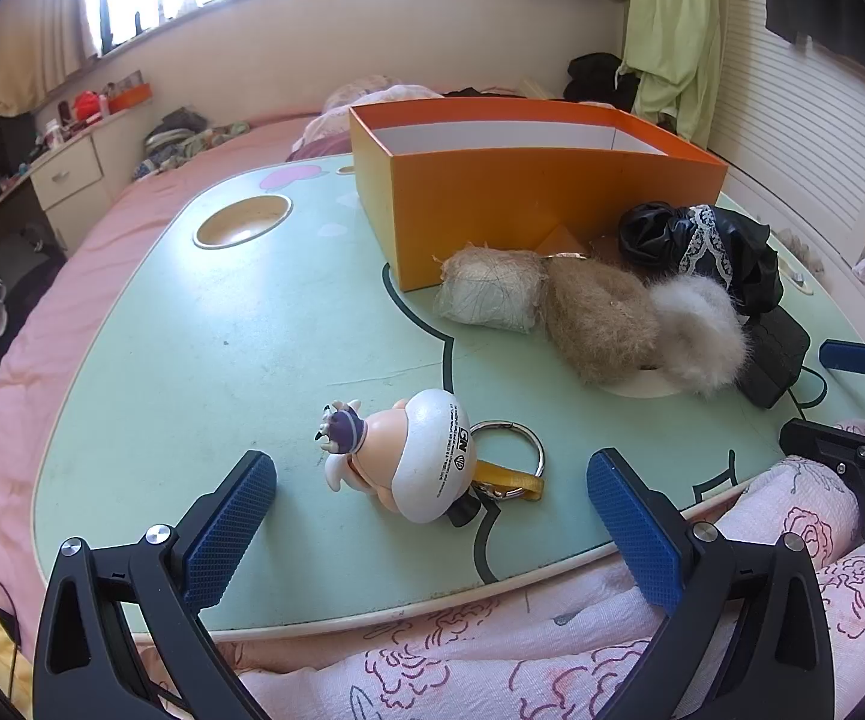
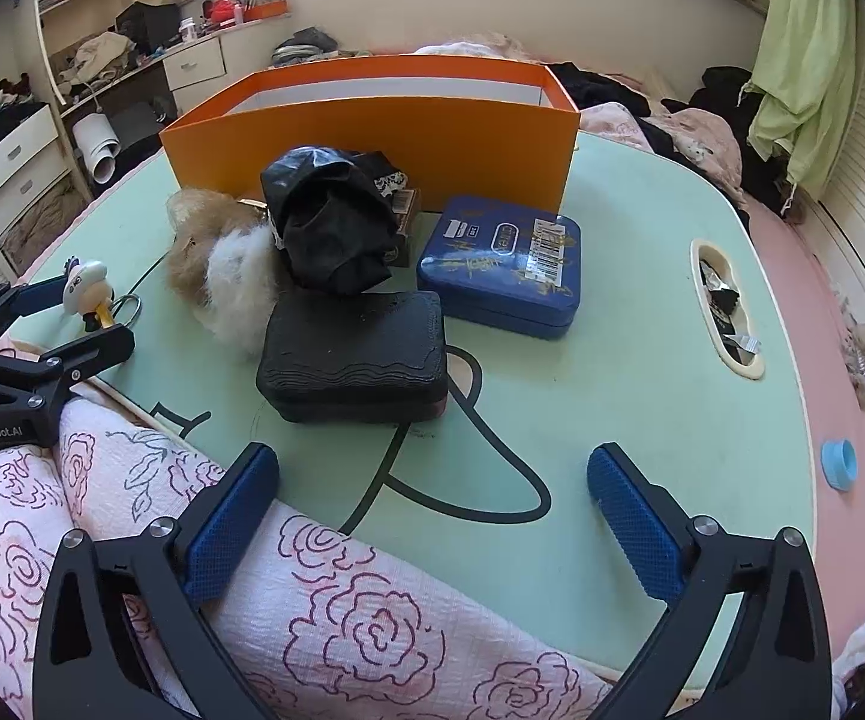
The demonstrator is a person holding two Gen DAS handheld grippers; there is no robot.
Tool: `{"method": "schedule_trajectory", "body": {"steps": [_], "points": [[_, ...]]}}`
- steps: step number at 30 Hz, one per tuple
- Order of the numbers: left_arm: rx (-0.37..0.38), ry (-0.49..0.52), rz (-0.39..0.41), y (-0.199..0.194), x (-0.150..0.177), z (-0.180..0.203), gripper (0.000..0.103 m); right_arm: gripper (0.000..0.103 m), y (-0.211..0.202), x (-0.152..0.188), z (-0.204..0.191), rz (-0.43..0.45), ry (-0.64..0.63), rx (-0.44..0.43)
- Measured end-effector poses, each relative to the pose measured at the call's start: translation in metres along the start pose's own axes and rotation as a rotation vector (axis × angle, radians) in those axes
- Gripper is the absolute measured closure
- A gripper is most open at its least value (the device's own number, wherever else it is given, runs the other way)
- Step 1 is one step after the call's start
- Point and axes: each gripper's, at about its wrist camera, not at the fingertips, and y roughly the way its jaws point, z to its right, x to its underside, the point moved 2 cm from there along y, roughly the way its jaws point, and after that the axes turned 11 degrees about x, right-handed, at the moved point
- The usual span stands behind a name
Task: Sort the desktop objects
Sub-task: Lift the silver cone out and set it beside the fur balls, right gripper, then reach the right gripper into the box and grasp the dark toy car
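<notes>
Both our grippers, left [image 1: 431,483] and right [image 2: 432,483], gape wide, empty; keychain figurine [image 1: 414,459] awaits the orange box [image 1: 528,192].

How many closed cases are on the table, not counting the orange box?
2: a black case nearest the right gripper, and a blue tin behind it, by the orange box's corner. The clutter may hide more.

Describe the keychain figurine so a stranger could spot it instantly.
Start at the orange box on the green table, then come toward the near edge. The figurine lies alone between the left gripper's open fingers, the only hard, glossy toy, with a metal ring.
</notes>
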Motion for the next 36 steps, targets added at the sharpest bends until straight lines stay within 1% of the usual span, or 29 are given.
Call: {"method": "schedule_trajectory", "body": {"steps": [15,18,19,20,21,22,24,25,26,27,28,29,30,31,32,34,36], "points": [[0.002,0.000,-0.010,-0.001,0.000,-0.001,0.000,0.000,0.001,0.003,0.003,0.000,0.000,0.001],[-0.008,-0.020,-0.070,-0.002,-0.006,-0.003,0.001,0.000,0.004,0.003,0.005,-0.022,-0.001,0.001],[-0.013,-0.032,-0.091,-0.004,-0.014,-0.004,0.001,0.000,0.011,0.005,0.001,-0.036,0.002,0.000],[-0.010,-0.038,-0.089,-0.010,-0.024,-0.002,0.001,0.000,0.010,0.003,0.003,-0.041,0.007,0.000],[-0.001,-0.040,-0.073,-0.017,-0.034,0.000,0.001,0.000,0.005,-0.006,0.004,-0.034,0.014,-0.004],[0.008,-0.038,-0.044,-0.028,-0.053,0.003,0.001,0.000,-0.001,-0.014,0.005,-0.023,0.020,-0.010],[0.015,-0.024,-0.031,-0.040,-0.086,0.009,0.001,0.000,-0.019,-0.043,0.008,0.013,0.027,-0.007],[0.019,-0.012,-0.041,-0.040,-0.108,0.012,0.001,0.000,-0.023,-0.061,0.007,0.006,0.010,0.004],[0.019,-0.004,-0.049,-0.038,-0.124,0.013,0.001,0.000,-0.023,-0.072,0.007,-0.011,-0.009,0.015],[0.015,0.002,-0.067,-0.031,-0.139,0.013,0.001,0.000,-0.022,-0.090,0.004,-0.033,-0.038,0.035],[0.004,-0.014,-0.107,-0.018,-0.155,0.009,0.001,0.000,-0.017,-0.105,0.002,-0.053,-0.062,0.046],[-0.013,-0.041,-0.139,-0.009,-0.163,0.004,0.001,0.000,-0.012,-0.118,0.000,-0.073,-0.080,0.045],[-0.039,-0.076,-0.167,0.003,-0.170,-0.003,0.001,0.000,-0.001,-0.133,-0.002,-0.114,-0.095,0.024],[-0.049,-0.092,-0.176,0.011,-0.174,-0.007,0.001,0.000,0.008,-0.140,-0.003,-0.146,-0.099,0.016],[-0.044,-0.097,-0.181,0.017,-0.176,-0.009,0.001,0.000,0.017,-0.145,-0.003,-0.167,-0.094,0.022],[-0.021,-0.116,-0.200,0.026,-0.173,-0.012,0.001,0.000,0.030,-0.150,0.002,-0.179,-0.096,0.064],[0.007,-0.136,-0.209,0.031,-0.169,-0.011,0.001,0.000,0.038,-0.148,0.001,-0.190,-0.113,0.090]]}}
